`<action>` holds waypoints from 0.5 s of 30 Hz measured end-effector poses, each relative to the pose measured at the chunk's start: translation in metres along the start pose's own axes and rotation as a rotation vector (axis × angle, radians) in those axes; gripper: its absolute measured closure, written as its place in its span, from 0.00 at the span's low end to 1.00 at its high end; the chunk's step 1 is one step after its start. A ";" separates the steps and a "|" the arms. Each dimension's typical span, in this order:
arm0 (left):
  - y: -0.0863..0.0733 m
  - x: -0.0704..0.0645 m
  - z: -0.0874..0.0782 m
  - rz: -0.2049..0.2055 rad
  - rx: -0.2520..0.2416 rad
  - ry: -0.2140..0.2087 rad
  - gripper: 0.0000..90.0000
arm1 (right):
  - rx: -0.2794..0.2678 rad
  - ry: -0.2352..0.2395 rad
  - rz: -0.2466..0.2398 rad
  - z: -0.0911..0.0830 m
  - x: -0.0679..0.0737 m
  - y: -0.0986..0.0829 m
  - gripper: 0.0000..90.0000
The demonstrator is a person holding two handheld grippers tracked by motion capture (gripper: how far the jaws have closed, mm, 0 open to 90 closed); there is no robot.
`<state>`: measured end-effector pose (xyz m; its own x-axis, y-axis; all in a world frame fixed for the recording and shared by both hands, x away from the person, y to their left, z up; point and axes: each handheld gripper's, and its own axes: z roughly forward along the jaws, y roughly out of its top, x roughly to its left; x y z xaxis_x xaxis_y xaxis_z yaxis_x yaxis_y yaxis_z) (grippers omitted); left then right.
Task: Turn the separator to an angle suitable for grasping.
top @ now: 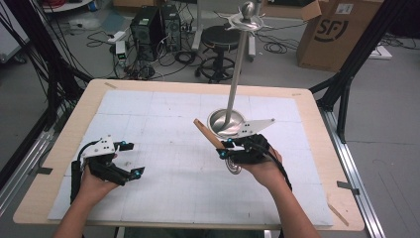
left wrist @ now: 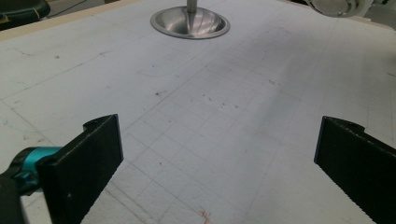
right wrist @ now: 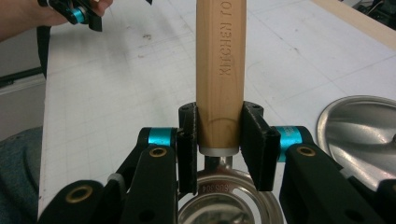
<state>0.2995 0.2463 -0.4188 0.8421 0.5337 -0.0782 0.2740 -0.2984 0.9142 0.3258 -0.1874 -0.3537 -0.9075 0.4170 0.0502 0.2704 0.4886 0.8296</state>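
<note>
A kitchen tool with a wooden handle (top: 205, 134) (right wrist: 219, 70) and a round metal head (top: 233, 167) (right wrist: 229, 200) is held above the white mat. My right gripper (top: 229, 148) (right wrist: 219, 133) is shut on the handle's lower end, just above the metal collar. A steel stand rests behind it, with a round dished base (top: 226, 123) (left wrist: 190, 22) (right wrist: 364, 135), a tall pole (top: 237, 69) and hooks at the top (top: 246, 22). My left gripper (top: 130, 158) (left wrist: 219, 135) hovers open over the mat's left side, with nothing between its jaws.
The white gridded mat (top: 168, 129) covers a wooden table (top: 84, 106). Black frame posts (top: 346, 74) stand at both sides. On the floor beyond are a stool (top: 220, 39), computer boxes (top: 148, 29) and a cardboard box (top: 337, 29).
</note>
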 end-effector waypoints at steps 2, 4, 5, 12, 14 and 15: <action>0.000 -0.001 -0.001 0.002 -0.001 -0.002 0.02 | -0.005 -0.003 0.005 -0.001 0.000 0.000 0.76; -0.001 -0.001 -0.001 -0.005 -0.005 -0.007 0.02 | -0.006 -0.004 0.006 -0.002 -0.001 0.000 0.76; -0.001 -0.001 -0.001 -0.005 -0.005 -0.007 0.02 | -0.006 -0.004 0.006 -0.002 -0.001 0.000 0.76; 0.000 -0.001 -0.002 -0.001 -0.013 -0.007 0.02 | -0.005 -0.015 0.007 -0.002 -0.001 0.000 0.76; 0.000 0.000 -0.002 0.000 -0.013 -0.007 0.02 | -0.005 -0.016 0.007 -0.002 -0.001 0.000 0.76; 0.000 0.000 -0.002 -0.001 -0.016 -0.005 0.02 | -0.011 -0.013 0.000 -0.003 -0.001 0.001 0.76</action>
<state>0.2983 0.2481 -0.4181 0.8440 0.5301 -0.0812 0.2676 -0.2852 0.9203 0.3256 -0.1901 -0.3513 -0.9033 0.4268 0.0432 0.2669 0.4803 0.8355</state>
